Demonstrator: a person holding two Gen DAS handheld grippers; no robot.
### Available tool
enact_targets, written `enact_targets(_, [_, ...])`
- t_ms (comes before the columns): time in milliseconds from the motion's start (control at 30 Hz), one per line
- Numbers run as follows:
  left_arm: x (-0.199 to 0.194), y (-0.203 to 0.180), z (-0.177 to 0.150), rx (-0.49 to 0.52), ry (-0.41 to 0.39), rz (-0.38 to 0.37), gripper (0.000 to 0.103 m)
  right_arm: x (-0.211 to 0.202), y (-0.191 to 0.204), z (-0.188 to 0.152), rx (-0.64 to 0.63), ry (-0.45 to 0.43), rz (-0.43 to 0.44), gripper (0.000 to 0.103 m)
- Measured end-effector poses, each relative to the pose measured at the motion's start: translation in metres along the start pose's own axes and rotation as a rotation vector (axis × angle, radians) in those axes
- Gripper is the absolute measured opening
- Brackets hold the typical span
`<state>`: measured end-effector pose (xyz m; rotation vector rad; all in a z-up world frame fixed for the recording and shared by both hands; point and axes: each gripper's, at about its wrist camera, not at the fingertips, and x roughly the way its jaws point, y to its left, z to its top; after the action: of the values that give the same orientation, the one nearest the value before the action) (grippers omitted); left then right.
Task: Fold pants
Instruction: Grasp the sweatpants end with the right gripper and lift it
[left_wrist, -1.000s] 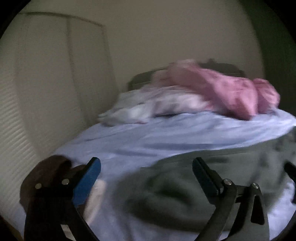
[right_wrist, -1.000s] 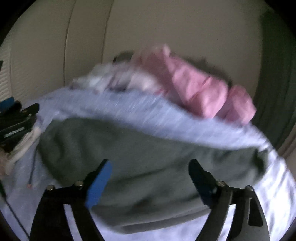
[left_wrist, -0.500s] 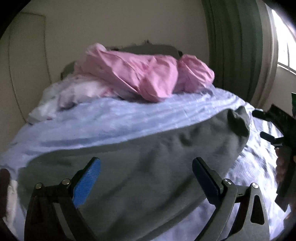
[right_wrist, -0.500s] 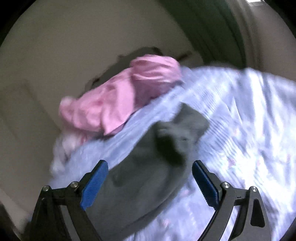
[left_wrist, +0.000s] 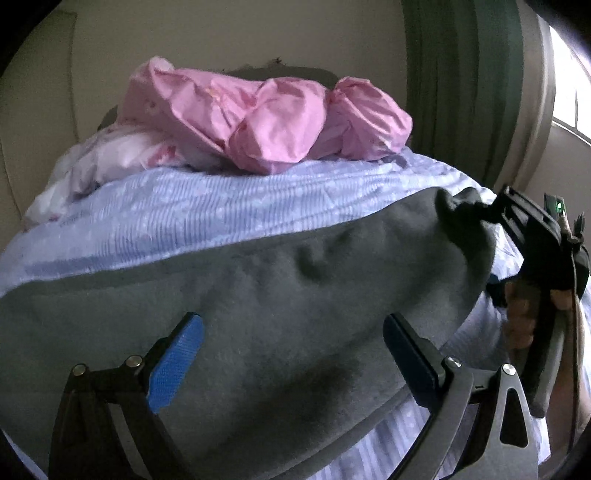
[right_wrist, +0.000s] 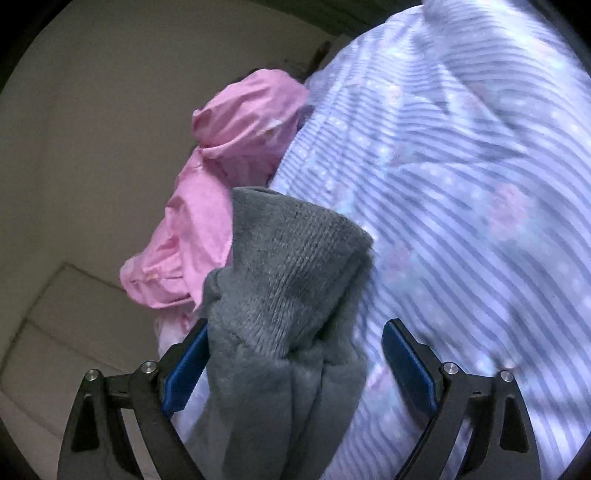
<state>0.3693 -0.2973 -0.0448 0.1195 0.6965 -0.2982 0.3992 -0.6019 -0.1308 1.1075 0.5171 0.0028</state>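
Bed (left_wrist: 229, 206) with a blue striped sheet carries everything; pink bedding (left_wrist: 266, 122) is heaped at the head end, well apart from the work. Grey fleece pants (left_wrist: 280, 295) lie spread across the near part of the bed, long axis running left to right in the left wrist view, one end bunched at the right edge.

Right gripper (right_wrist: 295, 365) is at that bunched end: the ribbed cuff (right_wrist: 295, 258) stands up between its fingers, which are spread wide, the left pad touching or just beside the fabric, the right pad apart from it. Nothing is clamped yet. In the left wrist view the same tool (left_wrist: 532, 236) sits at the pants' far right end.

Left gripper (left_wrist: 291, 354) hovers over the middle of the pants, fingers released, holding nothing.

Step in hand looks like taking the cuff end for the fold. To do it well: push the right fingers deeper so both layers of the cuff sit between the pads, then close firmly; fleece is thick and slippery, a shallow pinch will likely drop one layer. Left gripper should pin or grip the pants near the intended crease so the cloth does not drag over the sheet. Avoid catching the sheet underneath.
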Motion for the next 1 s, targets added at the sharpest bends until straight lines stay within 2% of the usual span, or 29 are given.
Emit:
enact_targets(67, [0.004,0.003,-0.006,-0.007,0.016,0.005,0.1,0.006,0.002,0.002,-0.008,0.006,0.003,0.093])
enact_targets(100, [0.007,0.005,-0.008,-0.007,0.031,0.007,0.1,0.012,0.005,0.001,-0.011,0.008,-0.021,0.092])
enact_targets(200, [0.01,0.009,-0.012,-0.007,0.044,0.019,0.099,0.02,0.006,0.0,-0.02,-0.013,-0.071,0.084])
enact_targets(267, [0.007,0.013,-0.011,-0.008,0.038,0.031,0.099,0.022,0.004,-0.001,-0.013,-0.031,-0.089,0.068])
enact_targets(300, [0.006,0.014,-0.01,-0.007,0.04,0.038,0.099,0.023,0.002,-0.001,-0.011,-0.034,-0.102,0.05])
enact_targets(333, [0.004,0.015,-0.008,-0.008,0.04,0.037,0.099,0.024,-0.001,-0.003,-0.011,-0.021,-0.105,0.037])
enact_targets(400, [-0.002,0.019,-0.006,-0.003,0.034,0.028,0.099,0.024,0.003,-0.005,-0.042,-0.013,-0.128,0.027])
enact_targets(467, [-0.015,0.028,-0.002,0.009,0.011,0.044,0.098,0.018,0.016,-0.007,-0.086,-0.027,-0.175,0.023])
enact_targets(533, [-0.03,0.042,0.002,0.022,-0.007,0.059,0.098,0.005,0.043,-0.01,-0.188,-0.057,-0.244,0.021])
enact_targets(600, [-0.048,0.064,0.007,0.036,-0.018,0.096,0.098,-0.013,0.087,-0.019,-0.354,-0.098,-0.307,0.02])
enact_targets(700, [-0.082,0.111,0.011,0.032,-0.015,0.118,0.098,-0.036,0.146,-0.04,-0.522,-0.143,-0.367,0.02])
enact_targets(767, [-0.104,0.145,0.013,0.032,0.0,0.113,0.098,-0.049,0.196,-0.066,-0.648,-0.186,-0.427,0.02])
enact_targets(867, [-0.14,0.201,0.015,0.011,0.007,0.157,0.098,-0.057,0.267,-0.116,-0.841,-0.243,-0.48,0.02])
enact_targets(1000, [-0.188,0.271,0.009,-0.04,-0.024,0.251,0.098,-0.052,0.347,-0.191,-1.052,-0.271,-0.488,0.02])
